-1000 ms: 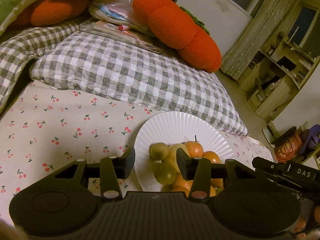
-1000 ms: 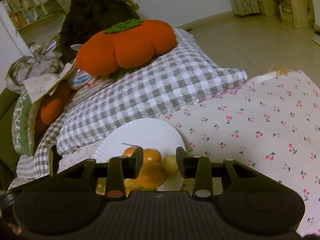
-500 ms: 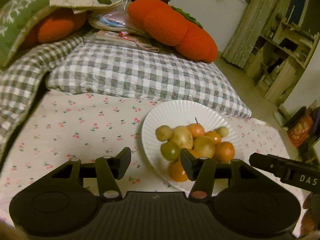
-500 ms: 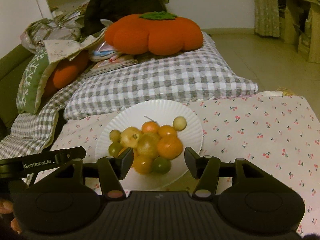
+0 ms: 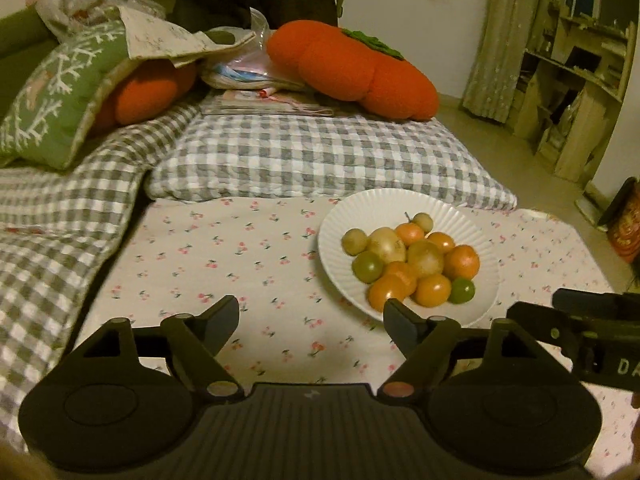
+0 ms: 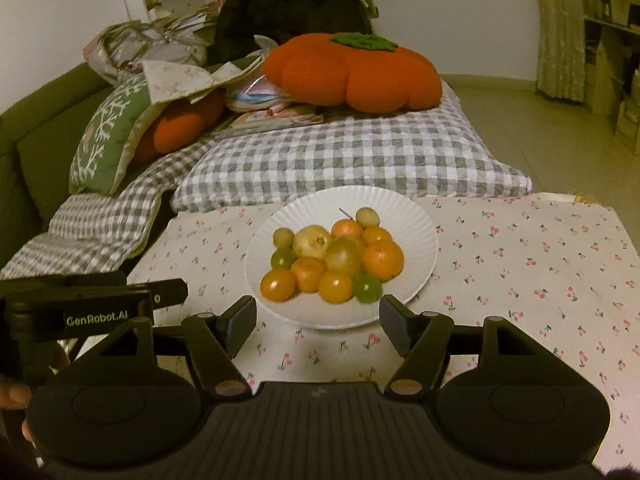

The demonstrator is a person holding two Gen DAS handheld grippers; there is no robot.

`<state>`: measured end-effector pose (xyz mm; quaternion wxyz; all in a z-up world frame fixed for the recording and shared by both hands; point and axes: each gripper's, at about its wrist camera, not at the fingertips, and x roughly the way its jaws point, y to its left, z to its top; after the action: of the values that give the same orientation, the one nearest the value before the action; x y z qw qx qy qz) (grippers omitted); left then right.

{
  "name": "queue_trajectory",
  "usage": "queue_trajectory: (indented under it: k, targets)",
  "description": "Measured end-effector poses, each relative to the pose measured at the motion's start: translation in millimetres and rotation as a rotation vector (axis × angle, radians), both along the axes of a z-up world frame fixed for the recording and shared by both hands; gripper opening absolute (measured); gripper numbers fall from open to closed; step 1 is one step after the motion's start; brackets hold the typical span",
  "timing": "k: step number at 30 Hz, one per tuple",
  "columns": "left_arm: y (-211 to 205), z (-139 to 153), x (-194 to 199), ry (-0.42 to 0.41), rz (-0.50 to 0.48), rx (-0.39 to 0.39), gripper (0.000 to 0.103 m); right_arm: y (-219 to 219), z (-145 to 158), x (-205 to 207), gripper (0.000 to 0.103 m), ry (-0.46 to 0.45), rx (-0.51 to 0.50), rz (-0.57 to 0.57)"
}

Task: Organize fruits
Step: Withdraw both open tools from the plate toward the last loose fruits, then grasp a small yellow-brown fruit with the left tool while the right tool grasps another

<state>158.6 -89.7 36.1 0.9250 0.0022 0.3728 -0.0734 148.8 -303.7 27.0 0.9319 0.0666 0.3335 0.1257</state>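
Note:
A white ribbed plate (image 5: 404, 205) (image 6: 416, 216) sits on a cherry-print cloth and holds a pile of several fruits: orange tangerines (image 5: 462, 262) (image 6: 383, 260), yellow-green round fruits (image 5: 425, 258) (image 6: 344, 256) and small green ones (image 5: 367, 266) (image 6: 367, 288). My left gripper (image 5: 312, 318) is open and empty, hovering near the plate's left front. My right gripper (image 6: 318, 320) is open and empty, just in front of the plate.
A grey checked cushion (image 5: 320, 160) lies behind the plate, with an orange pumpkin pillow (image 6: 352, 72) and clutter on it. A green pillow (image 5: 60, 96) lies at the left. The cloth-covered table edge (image 6: 624, 232) drops off at the right. Shelves (image 5: 580, 80) stand far right.
Both grippers have pulled back and up from the plate, and their jaws have opened wider. The whole fruit pile now shows in both views.

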Motion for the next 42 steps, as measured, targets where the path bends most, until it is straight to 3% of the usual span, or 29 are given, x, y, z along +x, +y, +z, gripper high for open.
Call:
queue_trajectory:
  k: [5, 8, 19, 27, 32, 36, 42]
  targets:
    - [1.6, 1.7, -15.8, -0.017, 0.01, 0.037, 0.077, 4.8, -3.0, -15.0, 0.072, 0.001, -0.01, 0.011]
    - [2.7, 3.0, -24.9, -0.022, 0.009, 0.036, 0.08, 6.5, -5.1, -22.0, 0.08, 0.001, -0.023, 0.007]
    - [9.2, -5.9, -51.6, 0.026, 0.002, 0.041, 0.086, 17.8, -22.0, -35.6, 0.095, 0.067, -0.072, 0.018]
    - [14.9, -19.7, -62.0, 0.097, 0.005, 0.037, 0.087, 33.6, -33.3, -43.9, 0.096, 0.099, -0.131, 0.071]
    - [30.5, -28.1, -64.3, 0.173, 0.016, -0.056, 0.087, 32.6, -42.0, -44.3, 0.096, 0.145, -0.13, 0.072]
    - [36.0, -38.1, -66.4, 0.211, 0.015, -0.074, 0.086, 31.9, -49.6, -41.8, 0.096, 0.201, -0.093, 0.078]
    - [39.2, -55.2, -70.9, 0.285, 0.011, -0.096, 0.073, 29.8, -56.7, -37.8, 0.092, 0.24, -0.089, 0.036]
